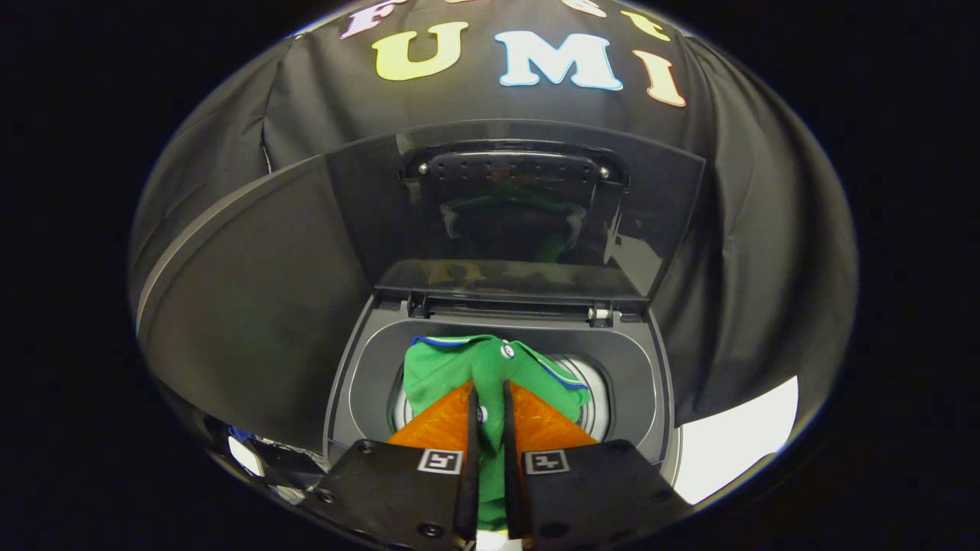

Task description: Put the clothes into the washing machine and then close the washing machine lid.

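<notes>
The jaws are pinched narrow on a fold of the green garment [490, 367], hanging it over the washing machine's open drum [597, 405] while the lid [513, 207] stands upright, clearing the drop.

Green garment [452, 367] in washing machine [360, 360]

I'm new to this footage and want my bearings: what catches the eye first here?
The bright green garment stands out, pinched between the fingers of the gripper and hanging over the washing machine's drum opening. Beyond it, the glossy dark lid stands raised.
</notes>
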Available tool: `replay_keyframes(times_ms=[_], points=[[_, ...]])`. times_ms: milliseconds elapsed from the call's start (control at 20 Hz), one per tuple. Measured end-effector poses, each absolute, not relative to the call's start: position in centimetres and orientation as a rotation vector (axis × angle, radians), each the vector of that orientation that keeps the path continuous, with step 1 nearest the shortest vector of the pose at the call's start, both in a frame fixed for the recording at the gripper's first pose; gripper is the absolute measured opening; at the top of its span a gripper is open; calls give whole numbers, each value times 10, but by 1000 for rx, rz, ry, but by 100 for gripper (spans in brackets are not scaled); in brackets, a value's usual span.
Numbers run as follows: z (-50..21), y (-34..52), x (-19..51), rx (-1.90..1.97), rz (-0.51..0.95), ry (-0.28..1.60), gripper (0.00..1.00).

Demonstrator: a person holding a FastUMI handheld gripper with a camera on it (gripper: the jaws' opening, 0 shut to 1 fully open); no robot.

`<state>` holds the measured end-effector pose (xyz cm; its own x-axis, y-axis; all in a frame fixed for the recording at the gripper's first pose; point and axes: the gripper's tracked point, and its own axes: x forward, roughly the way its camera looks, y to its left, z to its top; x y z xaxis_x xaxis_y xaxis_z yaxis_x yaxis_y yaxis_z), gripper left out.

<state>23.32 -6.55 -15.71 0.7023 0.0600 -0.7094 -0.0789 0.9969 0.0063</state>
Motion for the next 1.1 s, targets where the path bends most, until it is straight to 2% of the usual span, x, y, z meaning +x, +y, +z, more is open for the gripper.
replay_keyframes(times_ms=[100,400,900,1100], points=[[-152,-65,226,-21,80,774,25],[-134,-68,233,-32,68,714,97],[-25,-64,296,-21,69,379,97],[1,-66,327,-24,56,302,97]])
